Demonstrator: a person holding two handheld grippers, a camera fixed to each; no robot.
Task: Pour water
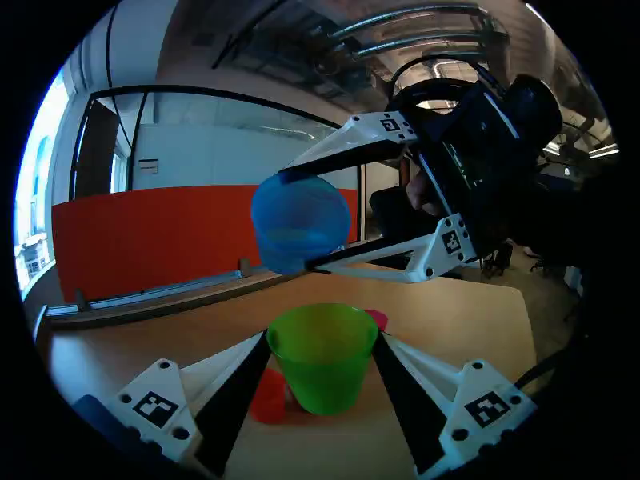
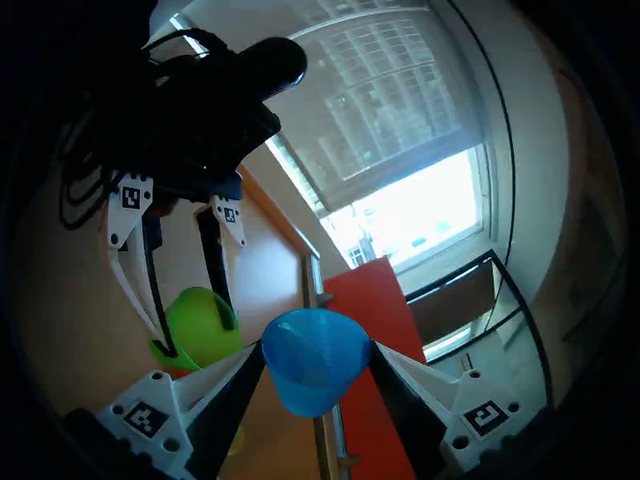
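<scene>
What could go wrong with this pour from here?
1. The blue cup, tipped in the right gripper, hangs well above the green cup and seems set behind its rim. Water may fall short onto the table or the red cup.
2. The left gripper grips the green cup right at its rim, so any splash could wet its fingers.

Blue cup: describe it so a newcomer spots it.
Find the wooden table before the orange wall panel. Above the green cup there, the right gripper holds the blue cup tipped sideways in mid-air. It is the only blue cup, and the highest.
</scene>
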